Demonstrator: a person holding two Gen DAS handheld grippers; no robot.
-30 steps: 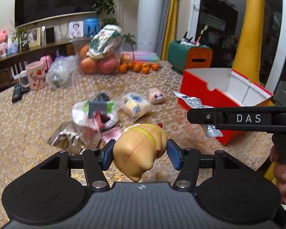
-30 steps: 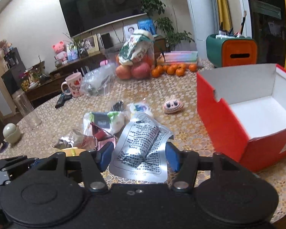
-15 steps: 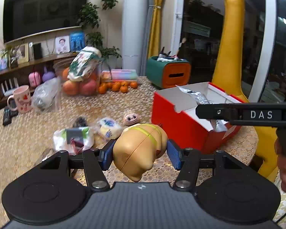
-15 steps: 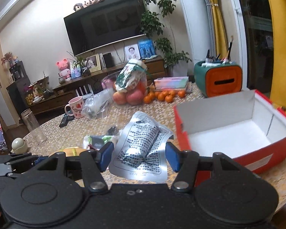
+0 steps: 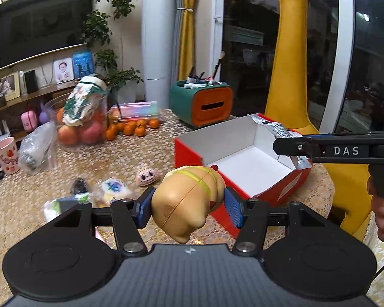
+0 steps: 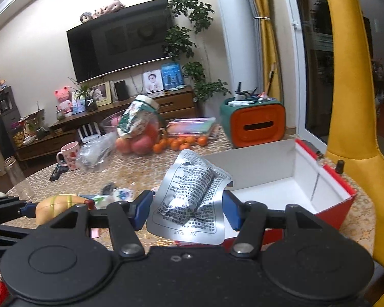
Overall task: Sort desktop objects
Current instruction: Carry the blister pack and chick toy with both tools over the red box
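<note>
While the left gripper (image 5: 187, 206) tilts down over the table (image 5: 140, 158), pads clamped on a tan toy (image 5: 187, 202) just short of the red box (image 5: 243, 153), the right gripper (image 6: 187, 211) pinches a silver packet (image 6: 192, 202) at the box's near wall. Box mouth is open and bare white inside, rim clear, and loose packets (image 5: 112, 189) lie left of it.

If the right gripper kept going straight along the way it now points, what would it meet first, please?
Probably the open red cardboard box with the white inside: the right gripper, shut on the silver foil packet, points at its near wall, though depth is unclear.
</note>
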